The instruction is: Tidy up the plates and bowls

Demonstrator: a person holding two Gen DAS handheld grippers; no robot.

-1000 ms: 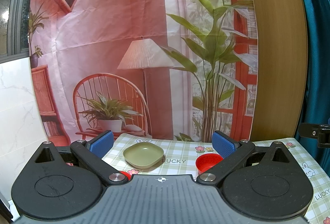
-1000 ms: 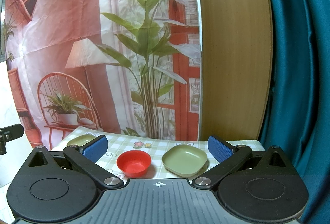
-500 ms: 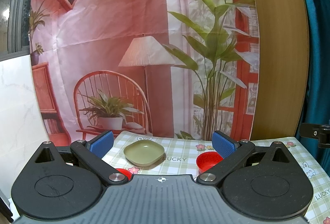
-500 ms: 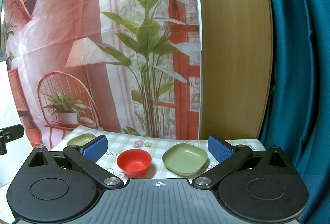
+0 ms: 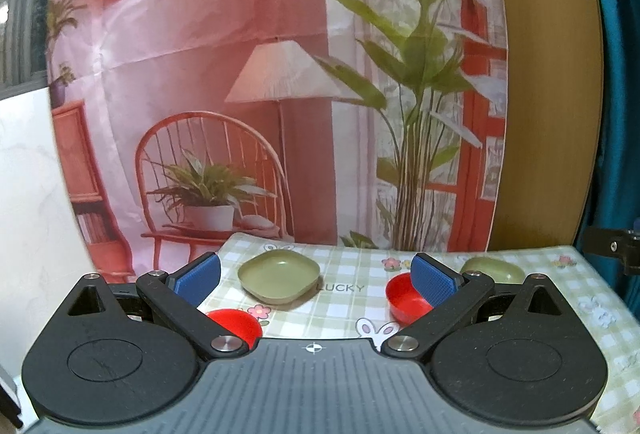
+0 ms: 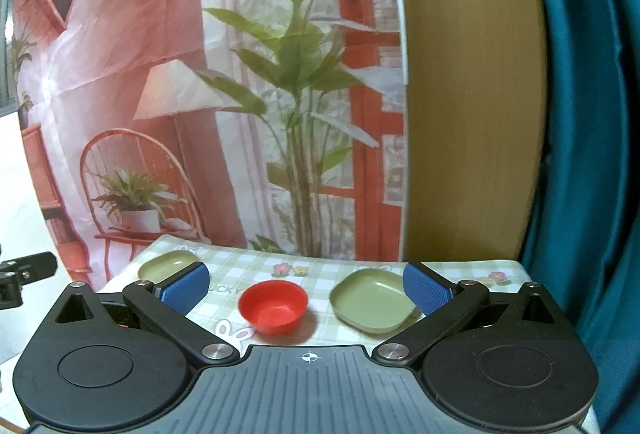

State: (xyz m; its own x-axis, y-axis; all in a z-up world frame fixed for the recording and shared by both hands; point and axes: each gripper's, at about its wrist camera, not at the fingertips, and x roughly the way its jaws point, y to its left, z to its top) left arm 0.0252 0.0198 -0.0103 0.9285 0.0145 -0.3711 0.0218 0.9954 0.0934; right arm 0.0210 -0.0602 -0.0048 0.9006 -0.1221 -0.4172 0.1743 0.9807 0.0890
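In the left wrist view my left gripper [image 5: 316, 276] is open and empty above the near table edge. A green square plate [image 5: 279, 276] sits ahead between its fingers. A red bowl [image 5: 236, 322] lies near left, another red bowl [image 5: 402, 300] partly behind the right finger, and a second green plate [image 5: 494, 270] far right. In the right wrist view my right gripper [image 6: 306, 286] is open and empty. A red bowl [image 6: 274, 306] sits between its fingers, a green plate [image 6: 372, 300] to the right, another green plate [image 6: 168, 262] at left.
The table wears a green checked cloth [image 5: 344, 274] printed with rabbits and flowers. A printed backdrop [image 5: 260, 74] hangs right behind it, with a wooden panel [image 6: 472, 94] and a teal curtain [image 6: 592, 114] to the right. The other gripper's black edge [image 5: 612, 246] shows at right.
Both grippers have tilted or risen slightly, so more of the table shows, including the near red bowl and far green plate in the left view. The dishes have not moved.
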